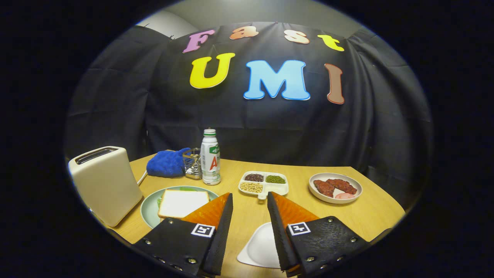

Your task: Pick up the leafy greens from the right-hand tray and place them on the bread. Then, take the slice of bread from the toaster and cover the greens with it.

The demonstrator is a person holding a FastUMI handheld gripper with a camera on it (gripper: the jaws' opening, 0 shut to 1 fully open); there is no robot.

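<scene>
A: Two fingers of the gripper are standing well apart over the wooden table, and nothing is sitting between them. They are gripping nothing.

B: And the bread?

A: A white slice of bread is lying flat on the pale green plate, just ahead of the left finger, whose tip is overlapping the slice's near corner in the gripper view. Whether they are touching cannot be told. Leafy greens are peeking out from under the slice along its far edge and its left side.

B: What is sitting near the plate?

A: The cream toaster is standing just left of it, its slot facing up. Whether anything is sitting in the slot cannot be told. A white tray is lying below the gap between the fingers, nothing visible in it.

B: Farther back?

A: A divided dish holding dark, green and pale beans is sitting beyond the fingers, and a round bowl holding pieces of meat is resting to its right. A white bottle is standing upright behind the plate, beside a blue cloth and a small metal rack.
</scene>
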